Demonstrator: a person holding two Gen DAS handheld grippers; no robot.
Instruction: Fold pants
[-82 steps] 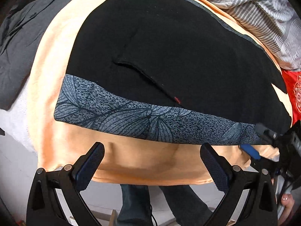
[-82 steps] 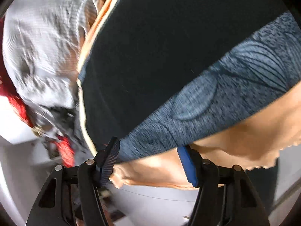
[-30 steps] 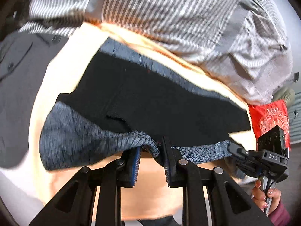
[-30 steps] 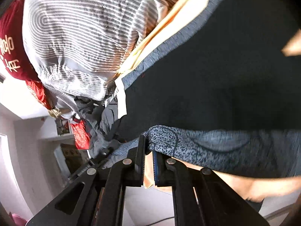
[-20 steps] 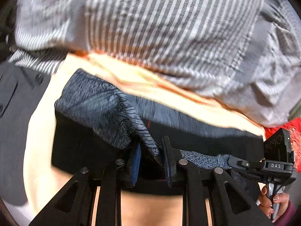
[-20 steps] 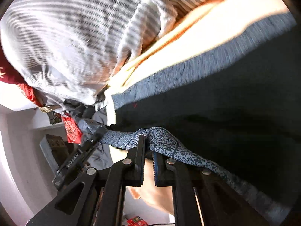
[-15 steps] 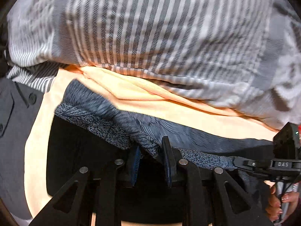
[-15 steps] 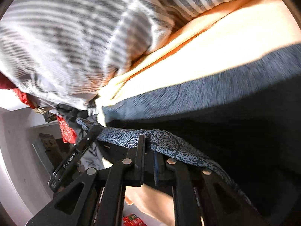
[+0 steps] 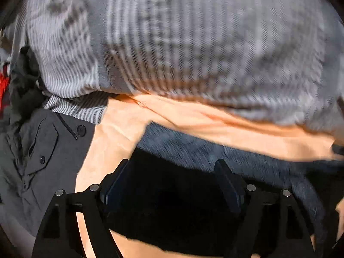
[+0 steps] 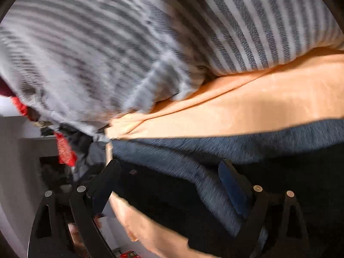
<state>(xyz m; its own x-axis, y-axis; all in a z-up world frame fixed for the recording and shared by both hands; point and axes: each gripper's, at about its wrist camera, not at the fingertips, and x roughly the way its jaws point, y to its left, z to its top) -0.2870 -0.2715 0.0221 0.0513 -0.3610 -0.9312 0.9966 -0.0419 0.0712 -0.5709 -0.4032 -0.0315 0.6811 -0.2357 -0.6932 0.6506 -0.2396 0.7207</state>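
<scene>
The pants [image 9: 176, 212] lie on an orange sheet [image 9: 225, 129], black fabric with a grey-blue patterned band [image 9: 193, 150] along the far edge. In the right wrist view the same band [image 10: 215, 148] runs across the frame, with a second strip of it angled down over the black fabric toward the near side; both views are motion-blurred, so finer detail of the fold cannot be read.

The left gripper [image 9: 174, 178] is released: its two fingers stand wide apart above the black fabric, with no cloth between them. The right gripper [image 10: 169, 180] is likewise released, fingers spread, over the black fabric and the band near the pants' edge. Whether either gripper's fingers touch the cloth cannot be told.

A striped grey-and-white blanket [image 9: 182, 43] is heaped on the sheet just beyond the pants. A dark grey garment [image 9: 43, 150] with buttons lies to the left of the sheet. Red cloth [image 10: 64, 150] shows at the left of the right wrist view, beyond the sheet's corner.
</scene>
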